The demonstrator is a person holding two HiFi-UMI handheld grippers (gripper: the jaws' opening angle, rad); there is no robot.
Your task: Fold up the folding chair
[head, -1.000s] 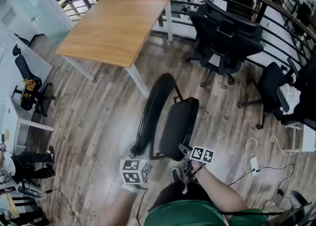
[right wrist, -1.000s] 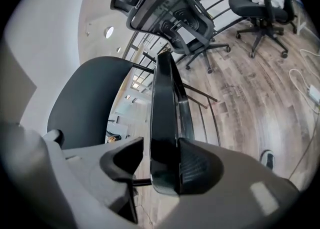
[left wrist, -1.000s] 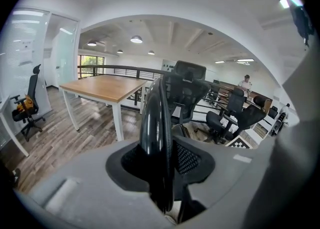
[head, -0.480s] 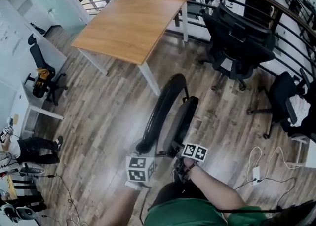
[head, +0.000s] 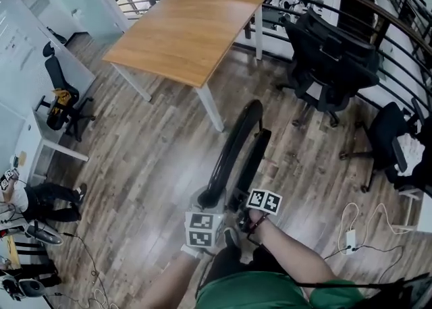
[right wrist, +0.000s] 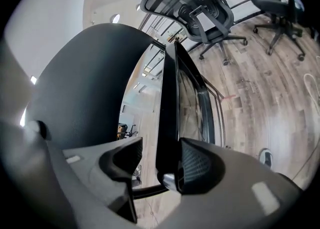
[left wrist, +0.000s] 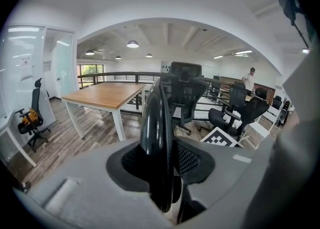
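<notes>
The black folding chair stands nearly flat in the head view, its seat (head: 252,160) raised close against the curved backrest (head: 233,142). My left gripper (head: 206,201) is shut on the backrest's top rim (left wrist: 157,123), with both pads pressed on the black edge. My right gripper (head: 240,202) has the seat's front edge (right wrist: 167,98) between its jaws, which are opening. The right pad (right wrist: 195,165) lies against the edge; a gap shows at the left pad (right wrist: 125,160). In the right gripper view the backrest (right wrist: 85,88) fills the left side.
A wooden table (head: 189,31) stands ahead on the plank floor. Black office chairs (head: 331,58) crowd the railing at the right, one more (head: 388,132) further right. A cable and power strip (head: 349,233) lie on the floor. A person (head: 37,203) sits at far left.
The seat has swung up against the backrest, so the chair looks much thinner. My right gripper moved up and left, closer to my left gripper, which kept its grip.
</notes>
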